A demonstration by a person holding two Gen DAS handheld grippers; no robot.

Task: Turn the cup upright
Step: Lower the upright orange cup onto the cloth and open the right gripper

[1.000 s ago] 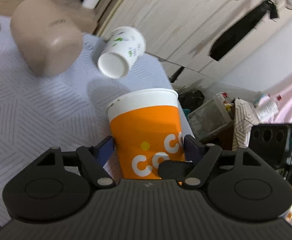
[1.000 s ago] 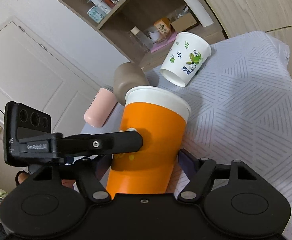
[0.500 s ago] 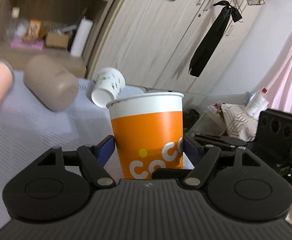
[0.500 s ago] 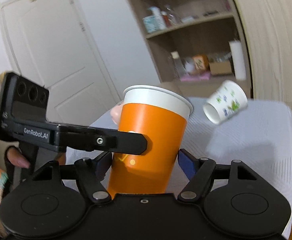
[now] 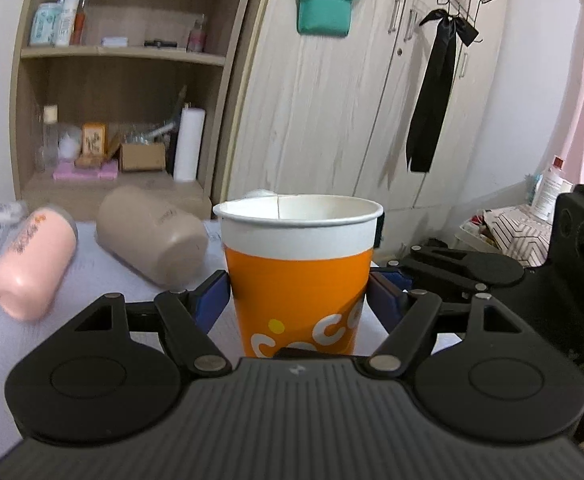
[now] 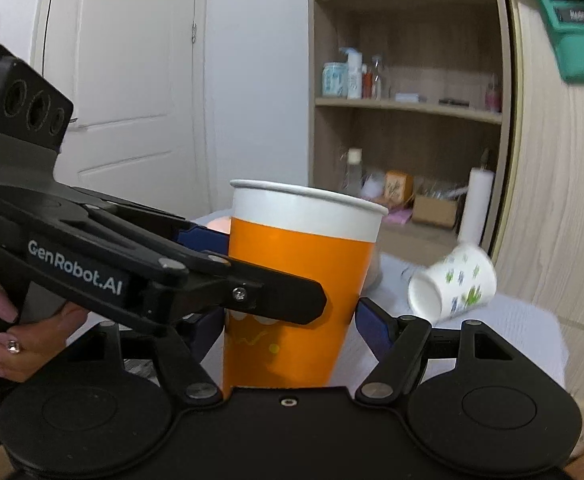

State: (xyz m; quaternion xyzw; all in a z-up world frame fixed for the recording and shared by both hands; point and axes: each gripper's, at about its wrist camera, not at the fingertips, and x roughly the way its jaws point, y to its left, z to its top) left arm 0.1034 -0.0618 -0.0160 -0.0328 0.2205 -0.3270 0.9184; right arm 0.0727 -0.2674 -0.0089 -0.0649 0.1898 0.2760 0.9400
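An orange paper cup with a white rim (image 5: pixel 297 276) stands upright, mouth up, between the blue pads of my left gripper (image 5: pixel 297 300), which is shut on its sides. The same cup (image 6: pixel 295 280) sits between the pads of my right gripper (image 6: pixel 292 328), which also presses on it. The left gripper's body (image 6: pixel 92 264) crosses the right wrist view from the left, held by a hand. The right gripper's body (image 5: pixel 531 280) shows at the right of the left wrist view. The cup's base is hidden by the gripper housings.
On the grey patterned cloth (image 5: pixel 92 292) lie a pink tumbler (image 5: pixel 32 264) and a beige tumbler (image 5: pixel 152 236) on their sides. A white leaf-print paper cup (image 6: pixel 451 286) lies on its side to the right. Shelves and a wardrobe stand behind.
Both grippers have tilted up with the orange cup, so the views now look level across the table at the shelves. The cup went from tilted to upright.
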